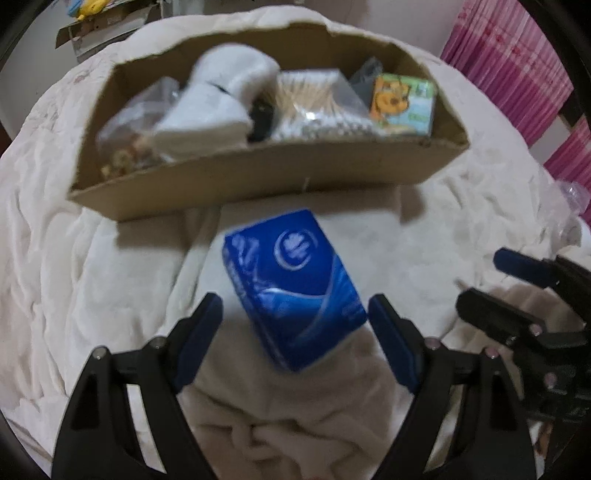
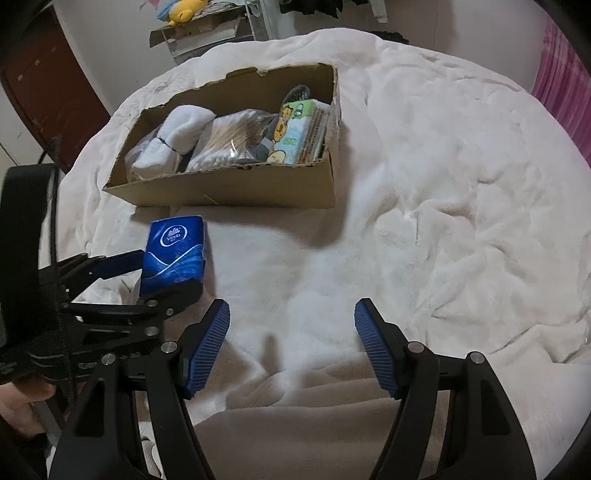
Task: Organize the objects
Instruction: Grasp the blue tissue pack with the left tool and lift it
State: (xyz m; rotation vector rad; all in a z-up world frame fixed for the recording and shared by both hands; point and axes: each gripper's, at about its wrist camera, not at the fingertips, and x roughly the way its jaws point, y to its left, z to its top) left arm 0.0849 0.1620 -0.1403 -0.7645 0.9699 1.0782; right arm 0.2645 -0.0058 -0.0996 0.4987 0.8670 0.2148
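Note:
A blue tissue pack [image 1: 293, 286] lies on the white blanket in front of a cardboard box [image 1: 266, 175]. My left gripper [image 1: 295, 314] is open with its fingers on either side of the pack's near end, not touching it. The right wrist view shows the same: the pack [image 2: 173, 254] between the left gripper's open fingers [image 2: 162, 271]. My right gripper [image 2: 291, 319] is open and empty over bare blanket, to the right of the pack. The box [image 2: 236, 188] holds white socks [image 2: 173, 138], a bag of cotton swabs [image 2: 225, 144] and a cartoon tissue pack [image 2: 291, 133].
The white blanket [image 2: 443, 206] covers the whole bed. A pink curtain [image 1: 517, 62] hangs at the right. A shelf with a yellow plush toy [image 2: 184, 13] stands beyond the bed. A clear plastic bag [image 1: 572, 199] lies at the right edge.

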